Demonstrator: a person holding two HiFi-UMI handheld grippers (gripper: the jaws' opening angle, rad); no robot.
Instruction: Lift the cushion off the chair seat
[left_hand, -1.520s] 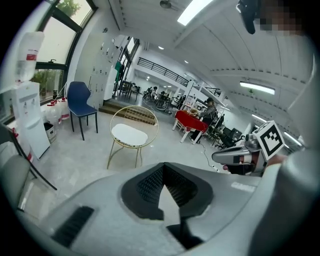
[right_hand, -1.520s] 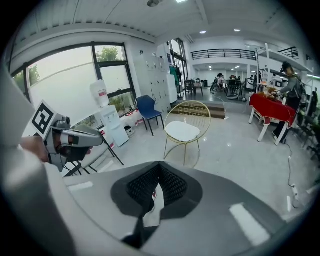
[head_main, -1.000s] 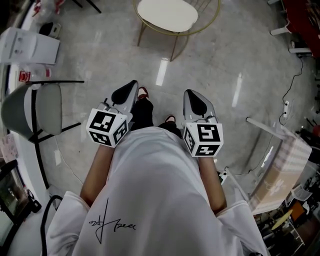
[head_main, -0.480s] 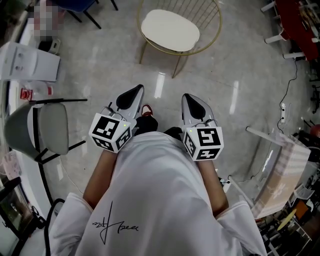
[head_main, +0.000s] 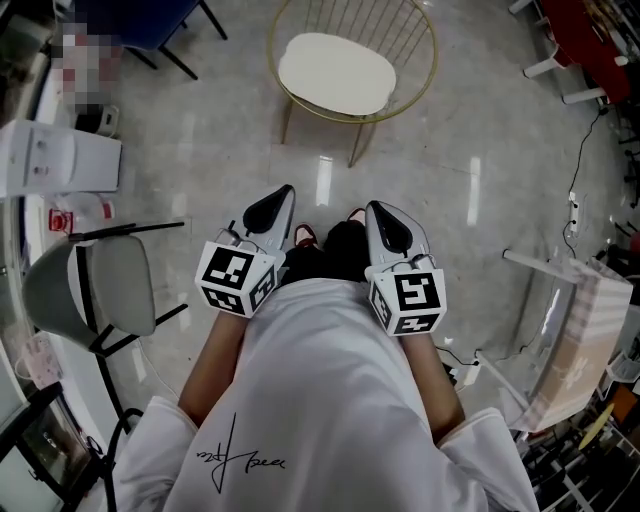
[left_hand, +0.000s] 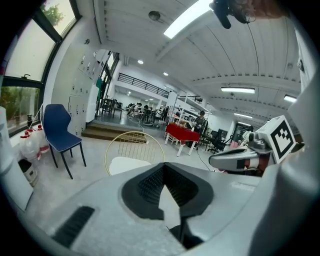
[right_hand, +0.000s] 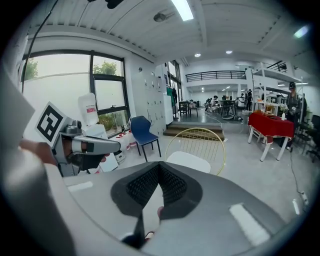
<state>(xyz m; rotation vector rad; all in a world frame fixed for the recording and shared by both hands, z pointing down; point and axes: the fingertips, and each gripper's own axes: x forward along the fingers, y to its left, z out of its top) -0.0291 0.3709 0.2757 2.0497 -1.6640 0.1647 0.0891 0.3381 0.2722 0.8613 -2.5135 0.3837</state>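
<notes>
Two claws closed and empty, left claw (head_main: 279, 199), right claw (head_main: 384, 216); one cushion (head_main: 337, 72) on one chair (head_main: 404, 30).

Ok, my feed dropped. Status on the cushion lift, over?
Left gripper and right gripper shut, empty. Cushion on the gold wire chair ahead, not yet touched. Only bare floor between.

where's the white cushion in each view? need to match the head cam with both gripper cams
Head view: cushion at top centre, on the gold wire chair.
Left gripper view: cushion left of centre, just above the jaws.
Right gripper view: cushion right of centre, just above the jaws.
Shared landmark: blue chair, left of the cushion in all three.
</notes>
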